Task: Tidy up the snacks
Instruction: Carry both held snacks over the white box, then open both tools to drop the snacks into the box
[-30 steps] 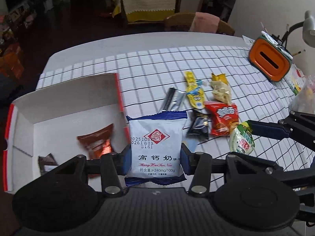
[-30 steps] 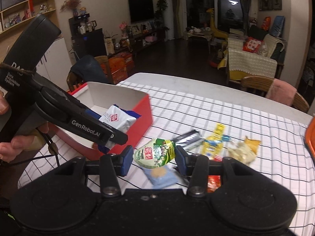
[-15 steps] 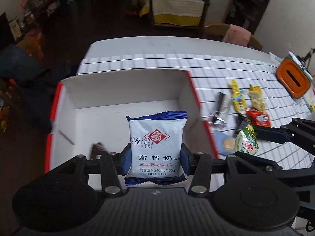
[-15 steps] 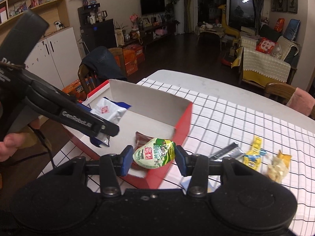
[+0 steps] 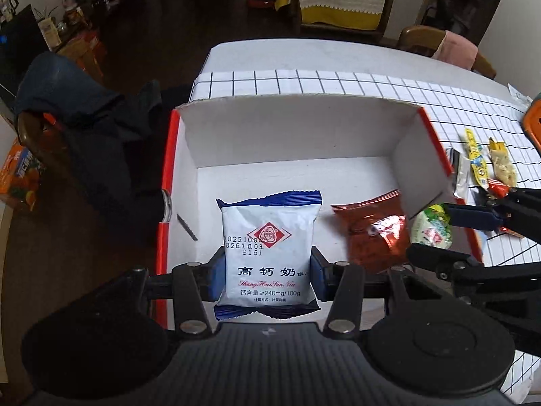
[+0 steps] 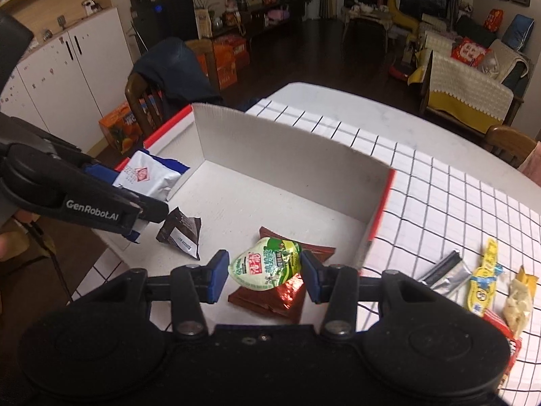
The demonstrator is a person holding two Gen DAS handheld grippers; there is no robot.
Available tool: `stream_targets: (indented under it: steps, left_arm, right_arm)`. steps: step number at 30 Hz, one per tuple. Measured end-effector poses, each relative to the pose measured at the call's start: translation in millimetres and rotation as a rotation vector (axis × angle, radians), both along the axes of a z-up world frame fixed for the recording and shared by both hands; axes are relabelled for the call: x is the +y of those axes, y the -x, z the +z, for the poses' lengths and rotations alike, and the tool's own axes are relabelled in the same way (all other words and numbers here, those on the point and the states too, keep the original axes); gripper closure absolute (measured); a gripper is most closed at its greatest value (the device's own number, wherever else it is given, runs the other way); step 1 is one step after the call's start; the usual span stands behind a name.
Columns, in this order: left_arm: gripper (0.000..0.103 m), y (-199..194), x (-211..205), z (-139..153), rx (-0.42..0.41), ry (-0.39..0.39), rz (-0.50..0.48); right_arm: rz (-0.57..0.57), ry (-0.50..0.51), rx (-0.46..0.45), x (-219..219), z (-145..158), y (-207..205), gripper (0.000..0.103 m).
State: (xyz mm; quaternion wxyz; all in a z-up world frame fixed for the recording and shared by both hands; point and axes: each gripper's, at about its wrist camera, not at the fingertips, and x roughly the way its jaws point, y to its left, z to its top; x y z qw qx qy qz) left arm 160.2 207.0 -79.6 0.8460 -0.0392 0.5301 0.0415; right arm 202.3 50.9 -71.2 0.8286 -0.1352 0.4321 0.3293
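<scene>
Two grippers over box (image 5: 189, 142); red packet (image 6: 287, 291) half hidden, table snacks cropped

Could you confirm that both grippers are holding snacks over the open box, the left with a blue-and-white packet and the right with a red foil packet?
Not quite: the right gripper holds a green-and-white packet, as the right wrist view shows; the red foil packet lies in the box below it. The left gripper does hold the blue-and-white packet over the box.

Dim indoor light; the white cardboard box with red edges (image 5: 304, 128) is brightest. The dark wooden floor (image 6: 304, 50) is murky. Fisheye bending curves the edges; focus is fairly sharp.
</scene>
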Motion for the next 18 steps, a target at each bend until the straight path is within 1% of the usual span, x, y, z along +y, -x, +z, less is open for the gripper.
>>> stream_targets:
  steps: [5, 12, 18]
  left_arm:
    - [0.055, -8, 7, -11, 0.026, -0.02, 0.0]
    - [0.055, -18, 8, -30, 0.07, -0.042, -0.022]
    - [0.055, -24, 9, -43, 0.095, -0.048, -0.021]
  right_arm:
    - [-0.014, 0.022, 0.028, 20, -17, -9, 0.058]
    - [-0.037, 0.082, 0.055, 40, -43, -22, 0.058]
    - [-0.016, 0.132, 0.06, 52, -53, -19, 0.058]
